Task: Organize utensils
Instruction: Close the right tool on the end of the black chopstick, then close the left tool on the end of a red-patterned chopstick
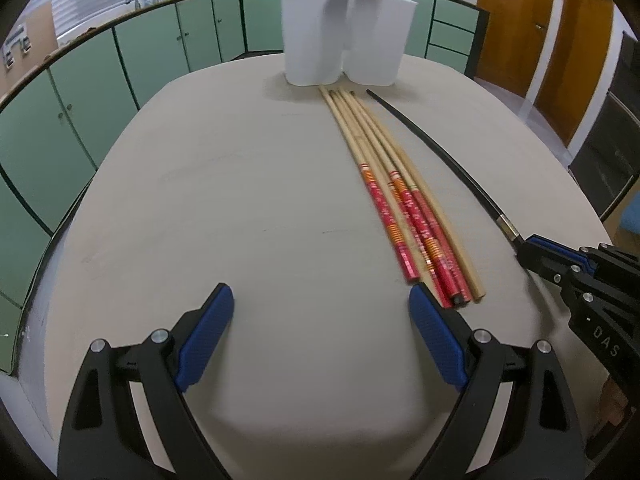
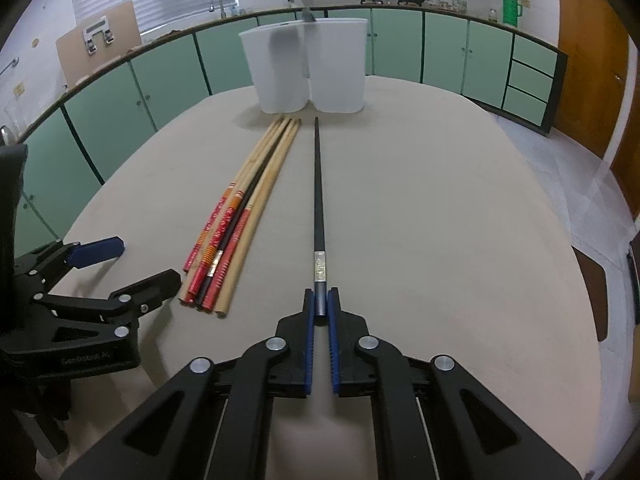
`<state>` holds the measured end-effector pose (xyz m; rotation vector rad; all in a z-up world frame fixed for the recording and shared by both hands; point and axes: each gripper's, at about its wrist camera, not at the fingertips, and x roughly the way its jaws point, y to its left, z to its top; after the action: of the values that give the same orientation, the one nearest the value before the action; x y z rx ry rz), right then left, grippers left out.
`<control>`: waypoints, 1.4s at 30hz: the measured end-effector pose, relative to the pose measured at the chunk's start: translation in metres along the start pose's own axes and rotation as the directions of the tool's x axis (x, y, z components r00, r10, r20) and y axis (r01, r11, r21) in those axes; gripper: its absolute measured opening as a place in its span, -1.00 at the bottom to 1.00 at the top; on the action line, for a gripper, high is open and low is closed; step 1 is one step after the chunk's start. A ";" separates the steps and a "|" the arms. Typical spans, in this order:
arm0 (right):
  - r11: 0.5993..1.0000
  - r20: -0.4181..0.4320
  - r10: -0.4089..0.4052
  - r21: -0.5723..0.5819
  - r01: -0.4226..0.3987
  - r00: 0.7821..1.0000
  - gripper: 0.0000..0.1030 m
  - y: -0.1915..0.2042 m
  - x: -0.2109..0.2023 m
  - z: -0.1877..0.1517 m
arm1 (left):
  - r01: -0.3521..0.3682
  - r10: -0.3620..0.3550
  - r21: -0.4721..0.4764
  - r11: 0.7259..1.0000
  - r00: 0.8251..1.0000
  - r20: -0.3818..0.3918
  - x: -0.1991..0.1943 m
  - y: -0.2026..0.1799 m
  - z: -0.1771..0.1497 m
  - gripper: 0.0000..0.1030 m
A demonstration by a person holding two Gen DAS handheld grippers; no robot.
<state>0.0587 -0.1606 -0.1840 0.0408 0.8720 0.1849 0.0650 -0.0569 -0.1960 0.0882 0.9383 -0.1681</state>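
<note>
— Right tongs?
— Clamped on the butt end of the black chopstick, lying flat on the counter, tip toward the white holder.

— Left tongs?
— Spread wide, gripping nothing, low over the counter just beside the near ends of the wooden chopsticks.

— And that bundle?
— Side by side, left of the black one, pointing at the same two-compartment holder.

Beige counter. White holder. Tan chopsticks with red ends banded in orange and white stripes. Black chopstick with a silver patterned band. Black tools with blue ribbed pads: left tool, right tool. Green cabinets.
</note>
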 end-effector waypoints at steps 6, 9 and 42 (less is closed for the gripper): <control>1.000 -0.001 0.009 0.022 -0.009 1.000 -0.88 -0.005 0.001 0.001 | 0.010 -0.010 0.010 1.000 1.000 -0.006 0.005 -0.010 0.004 0.69; 0.999 0.000 0.016 0.029 -0.016 1.000 -0.88 -0.006 0.001 0.001 | 0.005 -0.005 0.012 1.000 1.000 -0.004 0.007 -0.014 0.006 0.69; 0.997 -0.004 0.050 0.051 -0.050 0.999 -0.87 -0.013 0.005 0.002 | 0.041 -0.041 0.000 0.999 0.998 0.047 0.004 -0.027 0.008 -0.86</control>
<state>0.0651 -0.1730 -0.1879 0.1099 0.8819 0.2097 0.0689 -0.0851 -0.1946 0.0638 0.8939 -0.2067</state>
